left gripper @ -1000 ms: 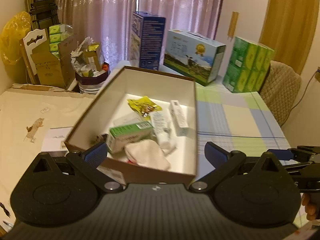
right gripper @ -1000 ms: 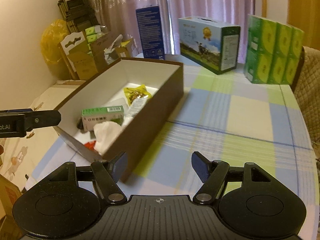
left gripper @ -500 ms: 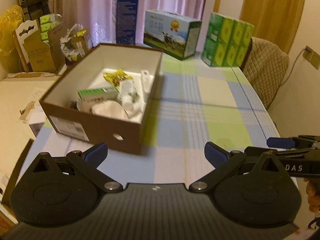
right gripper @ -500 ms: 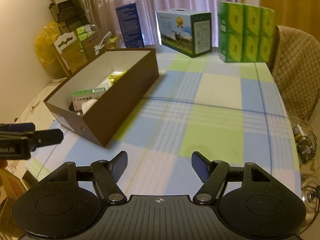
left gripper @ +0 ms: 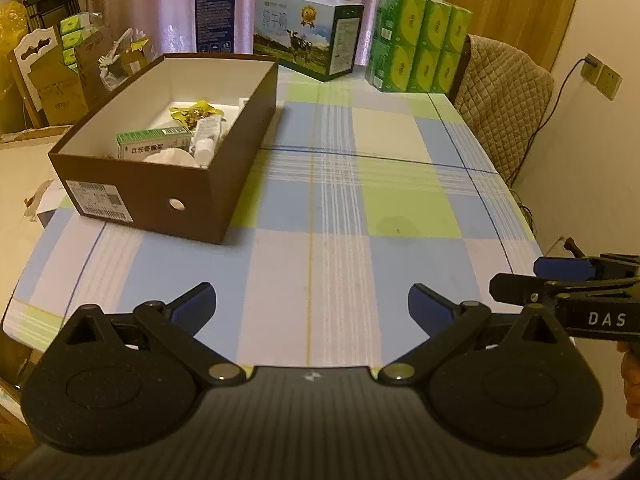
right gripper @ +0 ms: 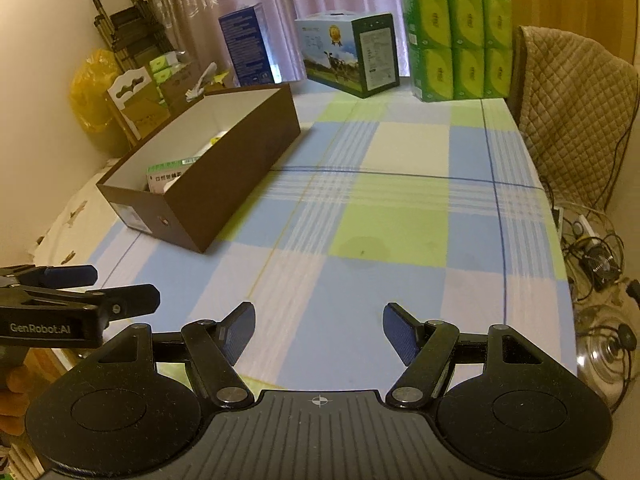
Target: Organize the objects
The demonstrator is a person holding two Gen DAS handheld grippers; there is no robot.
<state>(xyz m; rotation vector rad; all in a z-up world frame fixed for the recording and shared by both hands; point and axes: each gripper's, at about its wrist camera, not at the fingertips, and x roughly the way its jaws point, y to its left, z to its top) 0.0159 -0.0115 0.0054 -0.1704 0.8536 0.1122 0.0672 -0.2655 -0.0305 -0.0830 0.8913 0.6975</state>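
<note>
Both my grippers hang empty over the near edge of the table, and the brown box sits filled at its left edge.

My left gripper (left gripper: 310,304) and right gripper (right gripper: 319,332) each have their blue-padded jaws spread wide, holding nothing, above the checked tablecloth (left gripper: 400,208), a smooth cloth of blue, green and pale squares. The brown cardboard box (left gripper: 188,196), rectangular, white inside, with one round hole in its near end, holds one green-and-white carton (left gripper: 154,144), one white tube (left gripper: 206,136), one yellow crinkled packet (left gripper: 196,110) and a white crumpled cloth (left gripper: 170,157). Along the far edge stand one tall blue box (left gripper: 215,10), one carton printed with a cow (left gripper: 308,34) and a stack of green tissue packs (left gripper: 420,36), six faces showing. A quilted chair back (left gripper: 504,100) stands at the right edge.
</note>
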